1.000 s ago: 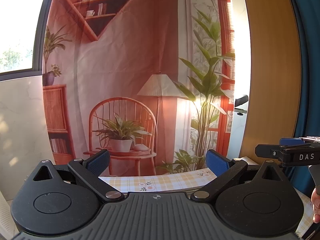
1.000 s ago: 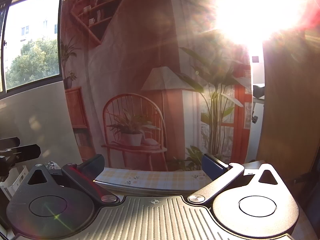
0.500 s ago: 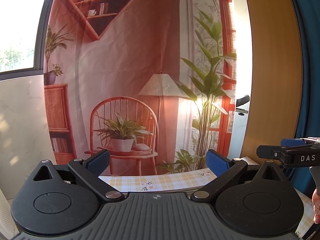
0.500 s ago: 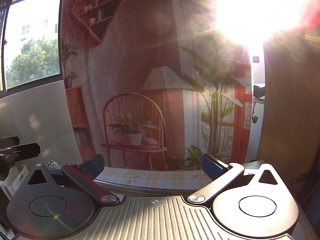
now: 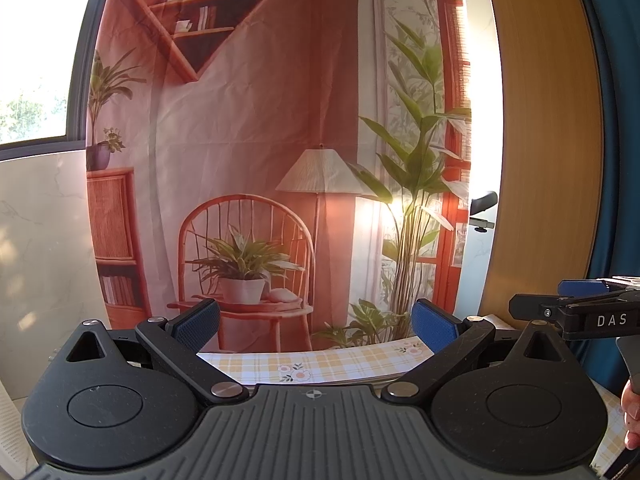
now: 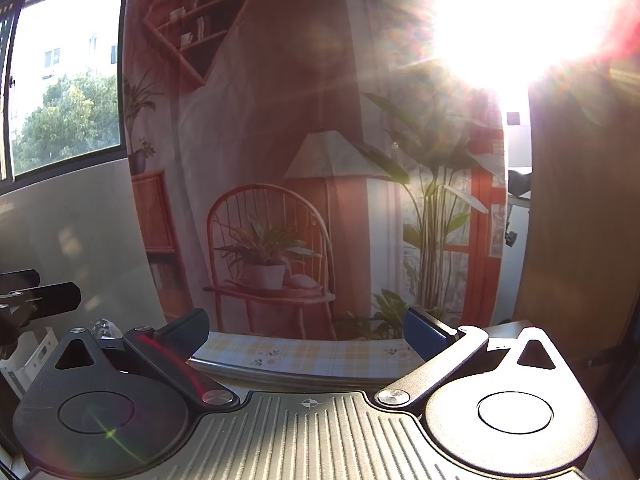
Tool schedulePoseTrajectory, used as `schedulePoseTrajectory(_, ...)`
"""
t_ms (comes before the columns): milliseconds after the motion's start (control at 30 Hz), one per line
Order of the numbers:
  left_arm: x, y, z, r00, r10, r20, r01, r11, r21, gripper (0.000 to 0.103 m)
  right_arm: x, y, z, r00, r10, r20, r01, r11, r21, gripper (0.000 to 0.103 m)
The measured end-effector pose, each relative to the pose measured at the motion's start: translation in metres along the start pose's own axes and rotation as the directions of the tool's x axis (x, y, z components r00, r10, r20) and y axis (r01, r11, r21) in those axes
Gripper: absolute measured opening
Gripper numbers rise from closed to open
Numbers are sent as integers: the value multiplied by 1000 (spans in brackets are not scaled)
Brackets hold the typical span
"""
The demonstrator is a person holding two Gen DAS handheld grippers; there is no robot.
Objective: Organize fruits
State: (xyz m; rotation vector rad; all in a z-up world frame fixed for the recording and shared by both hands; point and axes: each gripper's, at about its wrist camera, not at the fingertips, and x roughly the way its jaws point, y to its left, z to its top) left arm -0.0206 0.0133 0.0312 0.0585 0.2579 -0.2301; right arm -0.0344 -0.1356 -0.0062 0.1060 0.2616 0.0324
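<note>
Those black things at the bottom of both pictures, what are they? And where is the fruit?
They are grabbing tools, one held in each of a person's hands. Each carries a small camera looking forward between its two fingers. One picture comes from the left gripper, the other from the right gripper. Both are open and hold nothing.

Ahead lies a table with a yellow checked tablecloth. Behind it hangs a printed cloth backdrop showing a chair, lamp and plants; that room is only a picture. In the left view, the other tool pokes in at the right edge, with a bit of the person's hand below it.

No fruit shows in either picture. Bright sun glare washes out the right view's top corner.
</note>
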Motion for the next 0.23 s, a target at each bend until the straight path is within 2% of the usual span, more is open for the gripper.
schedulePoseTrajectory(233,0,1,-1,1000,-2,6,2,1000,-4,103,0,0,0,1000,-1,0,1,1000,0,103)
